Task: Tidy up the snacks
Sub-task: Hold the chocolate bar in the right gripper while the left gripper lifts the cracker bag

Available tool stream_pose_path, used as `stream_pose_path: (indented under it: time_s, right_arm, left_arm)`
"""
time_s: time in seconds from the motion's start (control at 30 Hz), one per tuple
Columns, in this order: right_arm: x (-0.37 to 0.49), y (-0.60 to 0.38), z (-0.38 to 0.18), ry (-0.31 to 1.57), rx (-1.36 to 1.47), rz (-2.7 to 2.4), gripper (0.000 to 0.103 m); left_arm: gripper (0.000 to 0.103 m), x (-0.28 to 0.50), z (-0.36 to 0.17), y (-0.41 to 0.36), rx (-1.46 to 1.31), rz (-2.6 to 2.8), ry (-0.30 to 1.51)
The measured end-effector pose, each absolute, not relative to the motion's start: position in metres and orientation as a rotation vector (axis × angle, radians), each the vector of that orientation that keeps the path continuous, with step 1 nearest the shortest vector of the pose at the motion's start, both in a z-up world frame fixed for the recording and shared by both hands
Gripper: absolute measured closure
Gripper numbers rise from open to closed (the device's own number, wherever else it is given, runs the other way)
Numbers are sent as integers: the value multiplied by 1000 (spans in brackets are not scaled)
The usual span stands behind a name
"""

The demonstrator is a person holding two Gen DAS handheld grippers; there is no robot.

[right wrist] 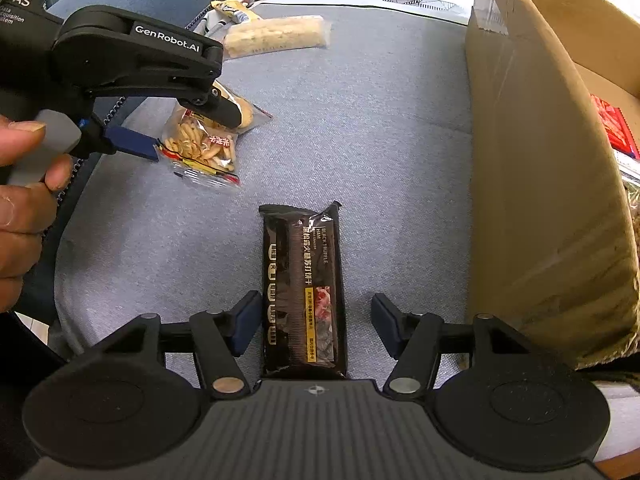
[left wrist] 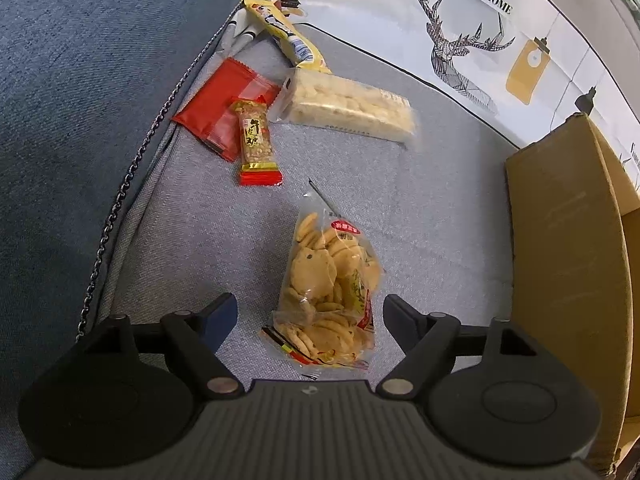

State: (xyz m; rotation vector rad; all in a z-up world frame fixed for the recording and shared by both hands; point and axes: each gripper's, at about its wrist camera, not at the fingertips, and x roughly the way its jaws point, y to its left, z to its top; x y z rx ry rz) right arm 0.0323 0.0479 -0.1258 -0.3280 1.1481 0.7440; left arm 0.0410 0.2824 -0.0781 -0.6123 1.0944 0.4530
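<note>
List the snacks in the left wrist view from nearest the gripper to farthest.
Clear bag of round crackers → peanut bar in the yellow and red wrapper → red packet → pale rice-cracker pack → yellow wrapper by the printed cushion.

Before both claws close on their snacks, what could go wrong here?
1. The left claw straddles a clear bag of thin crackers; a hard squeeze could break them, or the slick film could slip.
2. The right claw is open around the black cracker pack, whose near end lies under the claw body, so it may grip only one end and the pack may tilt.
3. The cardboard box wall stands high; a low carry could hit it.
</note>
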Motion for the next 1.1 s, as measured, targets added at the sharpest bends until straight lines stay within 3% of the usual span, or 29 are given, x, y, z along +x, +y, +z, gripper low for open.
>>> stream_pose_path:
  time_s: [1.1]
  right_arm:
    - [31,49,-125,1135,-353,742,39]
  left_arm:
    - [19,53,-81,269,-481,430,1124]
